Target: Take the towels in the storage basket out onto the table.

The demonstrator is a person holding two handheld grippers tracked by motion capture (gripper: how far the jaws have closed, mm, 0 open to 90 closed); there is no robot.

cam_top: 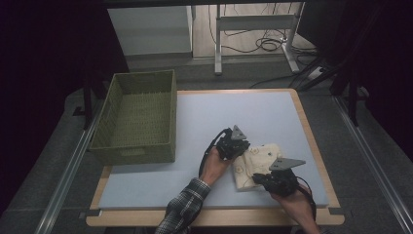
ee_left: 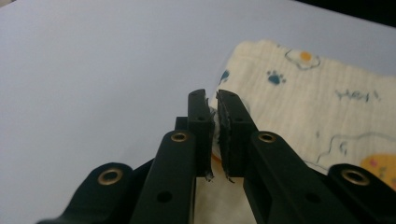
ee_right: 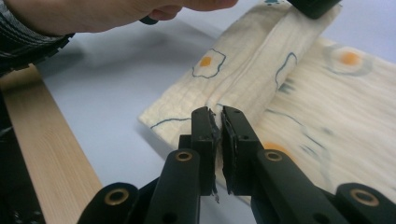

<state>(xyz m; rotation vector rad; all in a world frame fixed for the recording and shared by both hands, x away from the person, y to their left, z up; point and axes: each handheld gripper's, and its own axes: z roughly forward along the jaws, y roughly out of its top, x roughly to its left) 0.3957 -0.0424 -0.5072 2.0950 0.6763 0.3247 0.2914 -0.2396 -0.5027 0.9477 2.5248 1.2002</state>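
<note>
While both pinch the cloth (cam_top: 254,163) (patterned) – left gripper (ee_left: 212,109); right gripper (ee_right: 215,126) – jaws nearly closed.

In the high view, part of the cloth (cam_top: 255,163) is hidden under the left gripper (cam_top: 237,148) and right gripper (cam_top: 265,179). The printed figures on it are too small to be made out there. In the left gripper view, the cloth is cut off at the right edge. In the right gripper view, its far right part is blurred, and the hand (ee_right: 116,11) is cut off at the top.
</note>
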